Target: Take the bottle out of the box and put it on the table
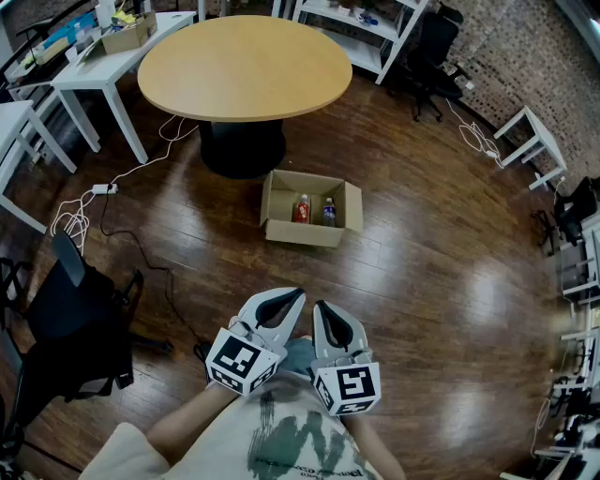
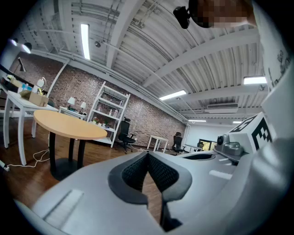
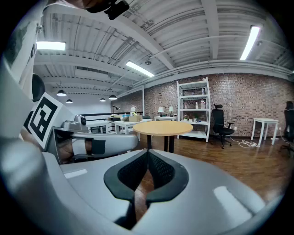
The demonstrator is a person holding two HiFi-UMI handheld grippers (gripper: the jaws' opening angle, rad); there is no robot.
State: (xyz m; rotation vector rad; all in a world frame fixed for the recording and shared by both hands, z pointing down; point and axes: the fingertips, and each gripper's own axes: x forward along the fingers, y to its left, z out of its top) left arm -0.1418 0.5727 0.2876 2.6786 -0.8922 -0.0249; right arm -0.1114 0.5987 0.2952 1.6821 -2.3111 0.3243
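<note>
An open cardboard box (image 1: 310, 230) sits on the wood floor in front of a round wooden table (image 1: 246, 64). Inside it stand two bottles, one with a red label (image 1: 302, 208) and one with a blue label (image 1: 329, 212). My left gripper (image 1: 298, 294) and right gripper (image 1: 319, 306) are held side by side close to the person's chest, well short of the box. Both are shut with nothing between the jaws. In the left gripper view the tips (image 2: 147, 153) meet, and the table (image 2: 69, 125) shows at left. The right gripper (image 3: 148, 152) view shows the table (image 3: 162, 127) straight ahead.
A black office chair (image 1: 66, 323) stands at the left, with white cables (image 1: 80, 217) trailing on the floor. White desks (image 1: 103, 56) line the far left, a white shelf unit (image 1: 361, 28) and black chair (image 1: 431, 47) stand behind the table, and a small white table (image 1: 530, 141) is at the right.
</note>
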